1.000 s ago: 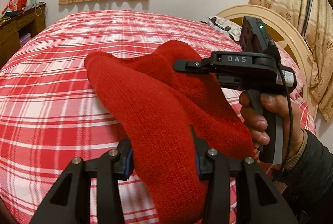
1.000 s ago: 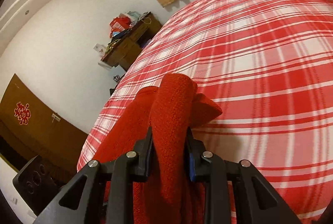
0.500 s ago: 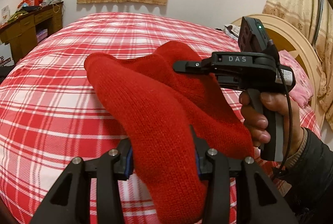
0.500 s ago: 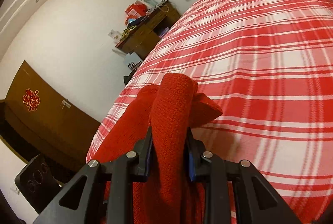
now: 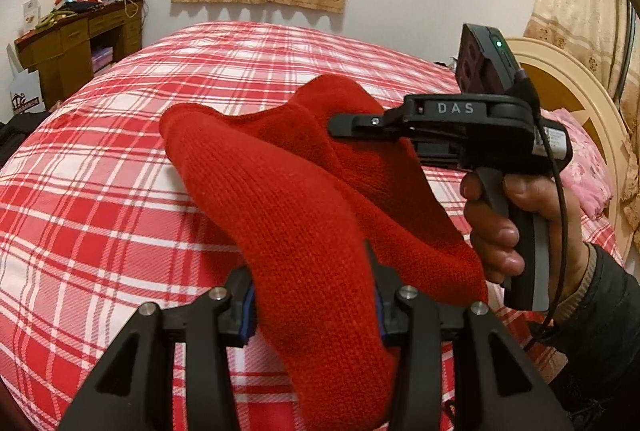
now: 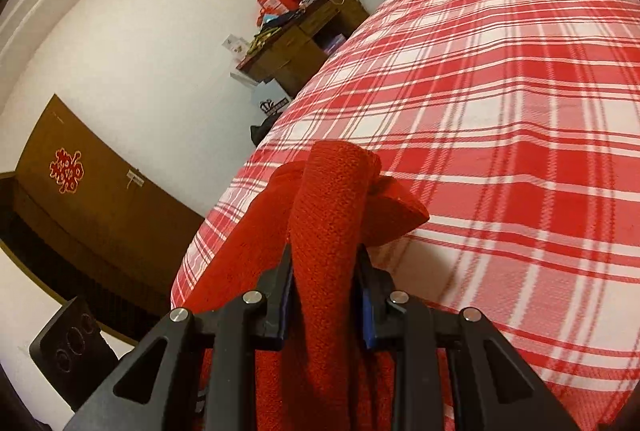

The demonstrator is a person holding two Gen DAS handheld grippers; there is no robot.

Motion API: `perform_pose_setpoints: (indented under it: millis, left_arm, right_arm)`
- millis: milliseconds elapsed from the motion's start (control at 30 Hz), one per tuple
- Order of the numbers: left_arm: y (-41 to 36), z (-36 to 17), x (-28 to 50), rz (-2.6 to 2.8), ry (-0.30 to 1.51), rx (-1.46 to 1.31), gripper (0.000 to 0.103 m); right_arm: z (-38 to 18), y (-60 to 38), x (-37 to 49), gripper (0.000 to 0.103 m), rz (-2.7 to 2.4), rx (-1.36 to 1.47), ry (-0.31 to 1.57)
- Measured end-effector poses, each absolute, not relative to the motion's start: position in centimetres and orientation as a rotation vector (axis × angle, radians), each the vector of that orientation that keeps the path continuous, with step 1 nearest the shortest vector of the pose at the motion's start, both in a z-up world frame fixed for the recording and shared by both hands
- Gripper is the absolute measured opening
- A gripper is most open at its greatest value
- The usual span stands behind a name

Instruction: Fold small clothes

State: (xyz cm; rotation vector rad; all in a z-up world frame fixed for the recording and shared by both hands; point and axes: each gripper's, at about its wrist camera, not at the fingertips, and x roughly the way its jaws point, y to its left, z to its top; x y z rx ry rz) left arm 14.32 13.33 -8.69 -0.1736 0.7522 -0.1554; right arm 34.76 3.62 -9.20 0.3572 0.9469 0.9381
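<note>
Fingers (image 5: 374, 295) of the left gripper (image 5: 312, 307) pinch one bunched end of a red knit garment (image 5: 288, 199); the right gripper (image 6: 324, 291) clamps the other, holding it off the plaid bed (image 5: 100, 191), probably to spread it for folding.

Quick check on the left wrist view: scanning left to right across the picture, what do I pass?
Wooden desk → red knit garment → right gripper pinching its far end → hand on the gripper's handle → pink pillow by the headboard.
</note>
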Motion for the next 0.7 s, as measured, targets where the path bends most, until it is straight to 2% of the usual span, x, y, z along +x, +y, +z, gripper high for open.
perform_pose_setpoints:
  millis: [567, 700]
  left_arm:
    - [16.5, -11.5, 12.7, -0.076, 0.801, -0.188, 0.044]
    - [16.4, -12.0, 12.9, -0.077, 0.807, -0.182, 0.048]
  right_arm:
    - [-11.4, 7.7, 34.6, 0.027, 0.983, 0.335, 1.004]
    - [-12.4, 7.0, 35.2, 0.03, 0.946, 0.339, 1.024]
